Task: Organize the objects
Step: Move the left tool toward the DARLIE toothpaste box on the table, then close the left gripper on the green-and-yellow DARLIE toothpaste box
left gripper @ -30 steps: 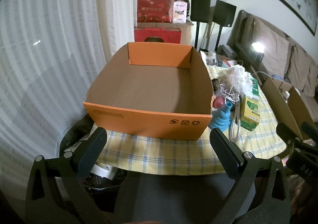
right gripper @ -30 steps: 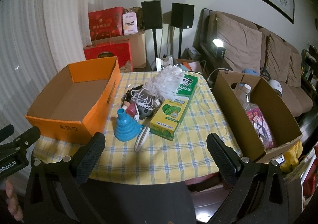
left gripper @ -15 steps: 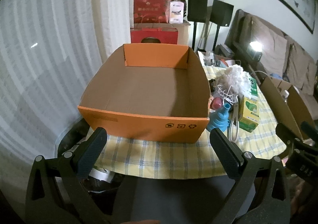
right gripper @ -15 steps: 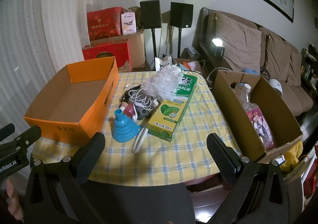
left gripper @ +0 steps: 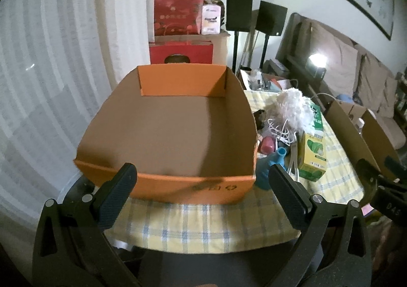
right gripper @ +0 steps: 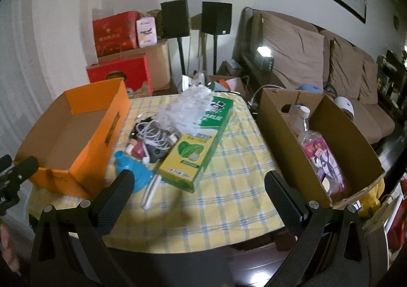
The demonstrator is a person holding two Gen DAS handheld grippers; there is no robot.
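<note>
An empty orange cardboard box (left gripper: 168, 134) (right gripper: 84, 149) stands on the left of the yellow checked table (right gripper: 229, 185). Right of it lies a pile: a blue funnel (right gripper: 133, 172) (left gripper: 269, 167), a green and yellow toothpaste box (right gripper: 201, 144) (left gripper: 311, 154), white cables (right gripper: 155, 134), a white fluffy bundle (right gripper: 193, 106) and a small red item (right gripper: 138, 150). My left gripper (left gripper: 202, 180) hangs open just before the orange box's near wall. My right gripper (right gripper: 198, 189) is open over the table's near part, holding nothing.
A brown cardboard box (right gripper: 338, 139) on the right holds a clear bottle (right gripper: 305, 124) and a pink packet. Behind the table are red gift boxes (right gripper: 117, 32), two black speakers on stands (right gripper: 175, 18) and a brown sofa (right gripper: 318, 57). White curtains (left gripper: 51, 70) hang at left.
Both grippers have moved forward toward the table; the orange box and the pile appear closer. Both stay open and empty.
</note>
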